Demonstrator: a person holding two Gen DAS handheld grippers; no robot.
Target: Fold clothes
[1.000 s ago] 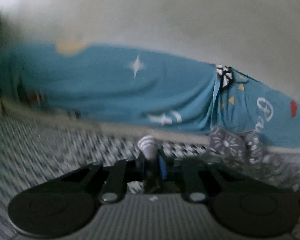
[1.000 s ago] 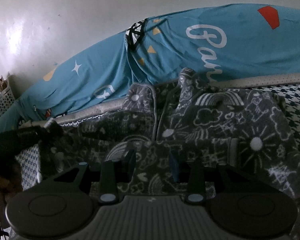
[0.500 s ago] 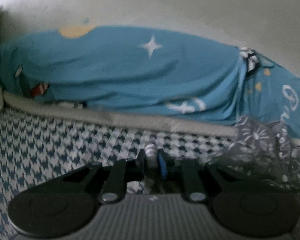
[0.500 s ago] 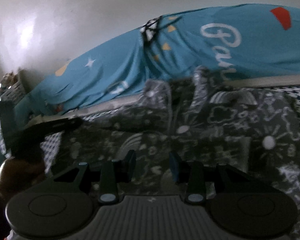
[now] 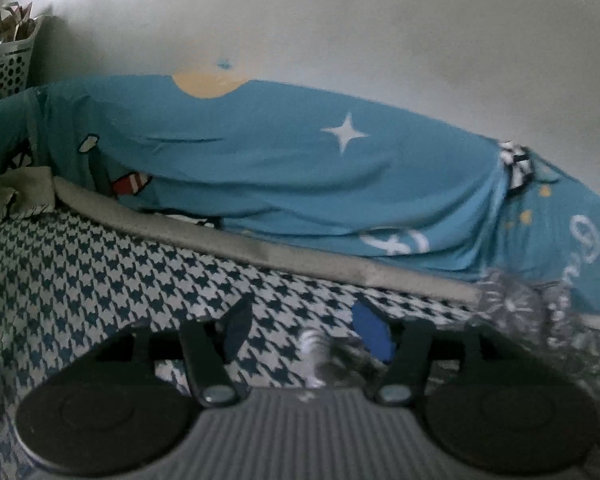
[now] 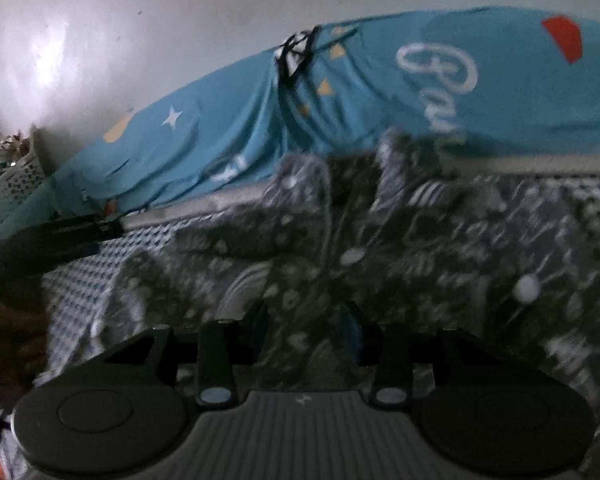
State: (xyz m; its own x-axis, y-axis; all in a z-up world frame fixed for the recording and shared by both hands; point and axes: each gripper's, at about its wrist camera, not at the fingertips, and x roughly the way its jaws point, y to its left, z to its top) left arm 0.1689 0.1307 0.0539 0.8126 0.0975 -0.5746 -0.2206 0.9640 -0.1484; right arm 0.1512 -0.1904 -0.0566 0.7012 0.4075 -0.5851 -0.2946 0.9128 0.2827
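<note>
Garment (image 5: 332,364) cuff between opening left gripper (image 5: 306,330) jaws | unpinched

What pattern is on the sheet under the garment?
Blue-and-white houndstooth sheet; clearest in the left wrist view.

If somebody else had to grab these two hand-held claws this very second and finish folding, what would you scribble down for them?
Left gripper: jaws opening, a striped cuff of the grey patterned garment sits loose between them, no longer pinched.
Right gripper: part open over the garment's near edge; whether the pads press the cloth is unclear.
Where things are: the garment lies spread on the houndstooth bedcover, collar toward the blue bedding against the wall.
Done: one sleeve looks carried sideways and released.
Left: probably the other sleeve, then the body folds. It is still mostly unfolded.
</note>
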